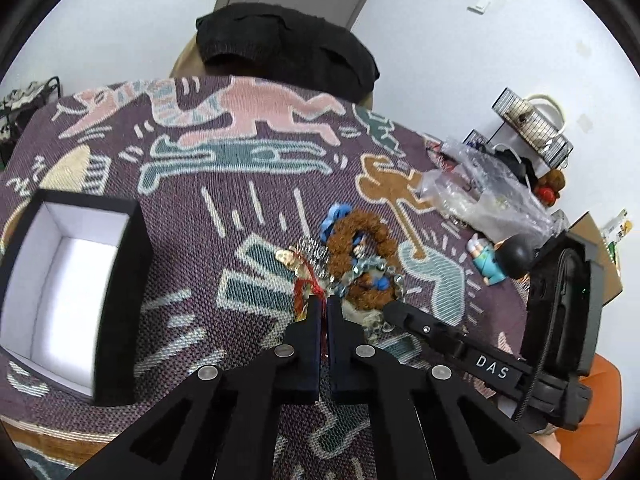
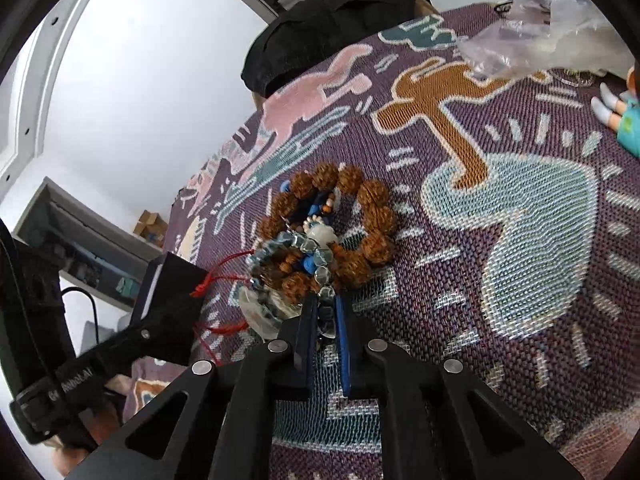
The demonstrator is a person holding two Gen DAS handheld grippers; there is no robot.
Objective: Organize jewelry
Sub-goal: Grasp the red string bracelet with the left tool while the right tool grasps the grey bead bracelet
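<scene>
Nearest the lens in the left wrist view, the left tool (image 1: 325, 303) has its fingers drawn almost together on a red cord (image 1: 307, 280) at the near edge of the jewelry pile (image 1: 352, 264). To its left on the bench (image 1: 224, 168), which is covered in a patterned woven cloth, an open black box (image 1: 120, 248) with a white lining stands with nothing visible inside it; its near and left walls run out of view. Between the box and the pile lies a strip of bare cloth. The pile sits near the middle of the bench: a bracelet of rough brown beads (image 1: 360, 240), a strand of clear faceted beads (image 1: 372, 276), some blue pieces and a small gold pendant (image 1: 285, 258), all tangled and touching. Right of the pile the right tool (image 1: 394, 307) reaches in from the side.

In the right wrist view the right tool (image 2: 327, 312) is nipped narrowly onto the clear beads (image 2: 322, 276) at the near side of the brown bracelet (image 2: 344, 224); the left tool's black body (image 2: 168, 312) is just beside it, red cord trailing there.

Farther right, a small figure in teal clothes (image 1: 500, 258) lies on the cloth, apart from the pile, with crumpled clear plastic bags (image 1: 480, 192) behind it near the bench's right edge. Wide open cloth stretches behind the pile to the far edge, where a black garment (image 1: 288, 48) is draped over a chair back.
</scene>
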